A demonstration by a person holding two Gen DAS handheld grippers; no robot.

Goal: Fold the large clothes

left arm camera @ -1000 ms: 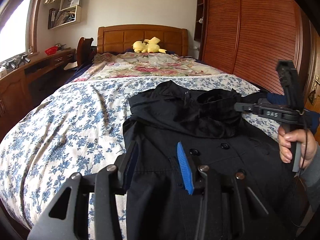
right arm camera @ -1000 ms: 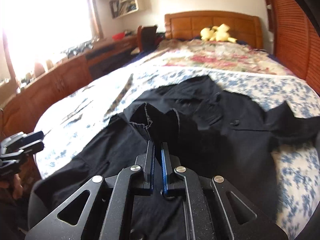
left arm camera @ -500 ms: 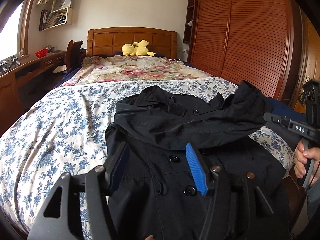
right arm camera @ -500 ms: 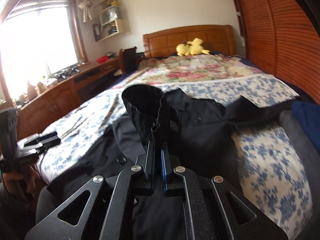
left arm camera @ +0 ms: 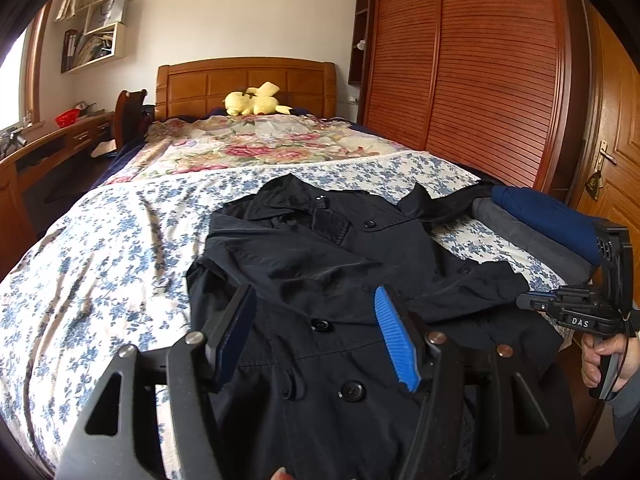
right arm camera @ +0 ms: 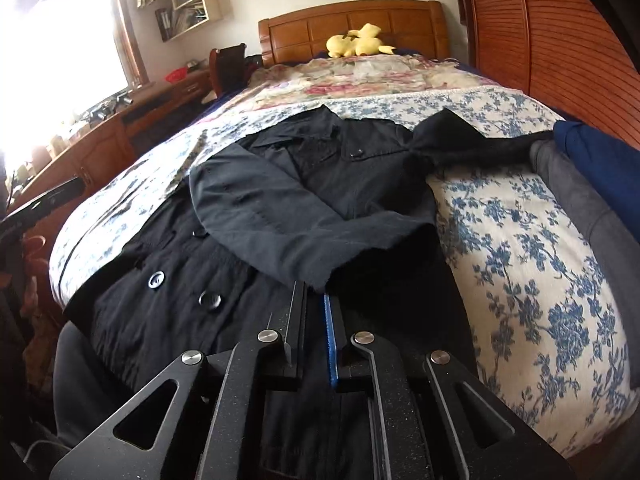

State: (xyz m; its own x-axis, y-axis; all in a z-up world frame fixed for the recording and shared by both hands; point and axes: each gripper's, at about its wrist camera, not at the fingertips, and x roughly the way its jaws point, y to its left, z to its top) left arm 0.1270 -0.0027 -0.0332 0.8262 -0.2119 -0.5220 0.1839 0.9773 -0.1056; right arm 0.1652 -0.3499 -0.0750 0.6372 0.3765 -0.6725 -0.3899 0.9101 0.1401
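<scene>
Left wrist view: the left tongs (left arm camera: 316,336) are spreading wider, empty, above the black coat (left arm camera: 320,264) lying on the bed (left arm camera: 100,264). Right wrist view: the right tongs (right arm camera: 316,300) are pressed together at the cuff of the sleeve (right arm camera: 280,220) folded across the coat's front.

A bedroom in daylight: a bed (left arm camera: 120,248) in blue-flowered sheets with a wooden headboard (left arm camera: 244,84); slatted wooden wardrobe doors (left arm camera: 472,80) to its right; a bright window (right arm camera: 60,48), desk (left arm camera: 48,152) and wall shelves (left arm camera: 96,28) to its left; white walls (left arm camera: 240,12).
</scene>
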